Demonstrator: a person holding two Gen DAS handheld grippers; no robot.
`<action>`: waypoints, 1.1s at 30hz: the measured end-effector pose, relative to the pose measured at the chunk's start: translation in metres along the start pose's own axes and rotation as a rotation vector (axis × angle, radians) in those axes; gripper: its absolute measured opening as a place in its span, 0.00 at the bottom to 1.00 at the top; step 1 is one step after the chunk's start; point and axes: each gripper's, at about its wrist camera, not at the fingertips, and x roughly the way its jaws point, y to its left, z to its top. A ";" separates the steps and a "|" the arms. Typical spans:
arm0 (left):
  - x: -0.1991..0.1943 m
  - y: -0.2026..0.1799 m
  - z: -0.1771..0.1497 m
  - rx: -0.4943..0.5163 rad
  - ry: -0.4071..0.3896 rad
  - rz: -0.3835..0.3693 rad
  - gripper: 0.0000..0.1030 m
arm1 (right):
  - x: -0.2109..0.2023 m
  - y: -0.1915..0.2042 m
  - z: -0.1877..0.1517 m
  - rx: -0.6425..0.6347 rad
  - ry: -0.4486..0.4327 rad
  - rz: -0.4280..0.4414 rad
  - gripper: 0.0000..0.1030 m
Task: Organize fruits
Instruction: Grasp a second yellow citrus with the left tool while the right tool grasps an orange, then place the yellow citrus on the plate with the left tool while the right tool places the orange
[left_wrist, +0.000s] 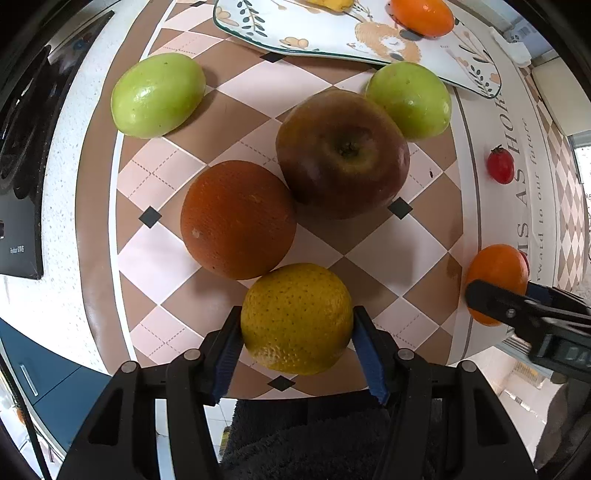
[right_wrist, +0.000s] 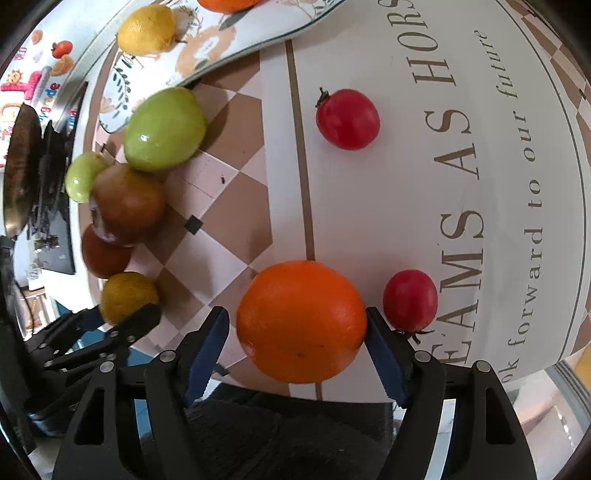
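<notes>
The left gripper (left_wrist: 297, 325) has its jaws closed against the sides of the yellow-green citrus (left_wrist: 297, 318), gripped at its widest part for a centred hold. The right gripper (right_wrist: 298, 332) likewise brackets the orange fruit (right_wrist: 301, 320); its right jaw touches, but contact at the left jaw cannot be confirmed. The patterned plate (left_wrist: 325, 40), the probable destination, lies well ahead of both jaws.

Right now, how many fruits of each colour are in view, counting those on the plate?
green fruits: 2
dark red apple: 1
orange fruits: 3
yellow citrus fruits: 2
red cherry tomatoes: 2
Total: 10
</notes>
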 end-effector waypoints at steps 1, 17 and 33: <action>-0.002 0.000 0.002 -0.001 -0.004 -0.001 0.53 | -0.001 0.001 0.000 -0.008 -0.011 -0.018 0.66; -0.095 -0.019 0.037 0.005 -0.168 -0.133 0.53 | -0.085 0.015 0.033 -0.077 -0.200 0.009 0.64; -0.059 0.022 0.189 -0.097 -0.070 -0.087 0.53 | -0.067 0.068 0.162 -0.187 -0.226 -0.012 0.64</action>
